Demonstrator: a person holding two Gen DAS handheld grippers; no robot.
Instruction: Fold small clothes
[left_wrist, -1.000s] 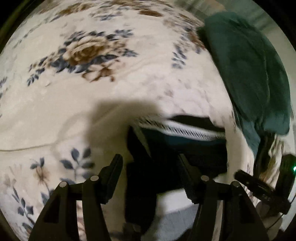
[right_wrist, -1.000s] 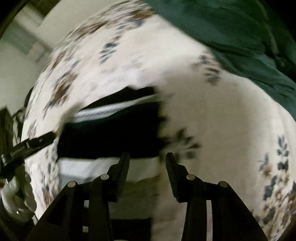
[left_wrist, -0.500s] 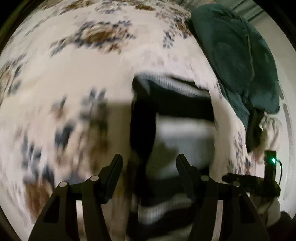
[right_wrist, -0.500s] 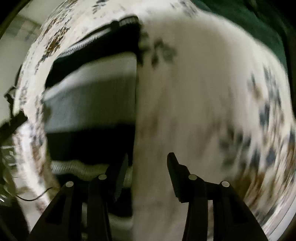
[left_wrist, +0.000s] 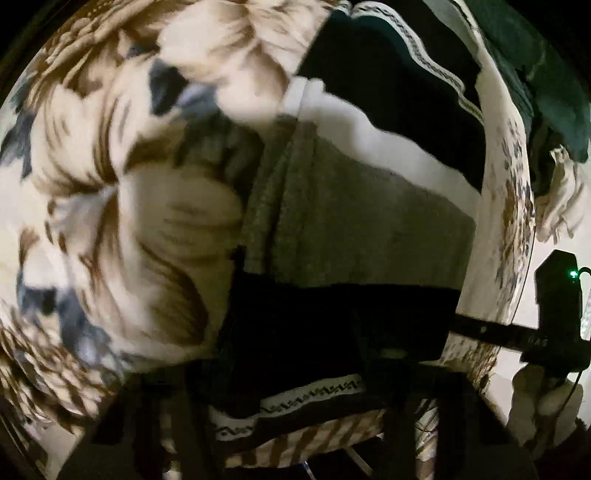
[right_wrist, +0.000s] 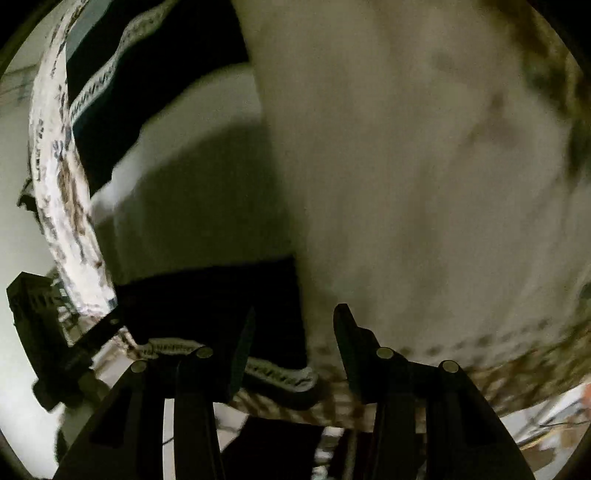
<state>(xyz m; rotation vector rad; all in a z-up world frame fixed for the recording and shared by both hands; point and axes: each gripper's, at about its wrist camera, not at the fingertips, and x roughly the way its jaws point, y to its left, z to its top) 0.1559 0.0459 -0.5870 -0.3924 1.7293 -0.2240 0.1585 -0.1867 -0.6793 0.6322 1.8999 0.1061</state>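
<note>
A small striped garment (left_wrist: 362, 221) with black, white and grey bands and a patterned white trim lies flat on the floral bedspread (left_wrist: 110, 221). In the left wrist view my left gripper (left_wrist: 295, 402) is low over its near black hem, its dark fingers barely visible in shadow, jaws apart. In the right wrist view the garment (right_wrist: 192, 206) lies to the left. My right gripper (right_wrist: 291, 350) is open, its left finger over the garment's near right corner, its right finger over the bedspread (right_wrist: 424, 184).
A dark green cloth (left_wrist: 535, 66) lies at the far right of the bed. The right gripper's body (left_wrist: 554, 314) with a green light shows at the right of the left wrist view. The bed's near edge runs just below both grippers.
Both grippers have pulled back from the garment's far end toward its near hem and dropped closer to the bed. The garment now lies spread out ahead of them.
</note>
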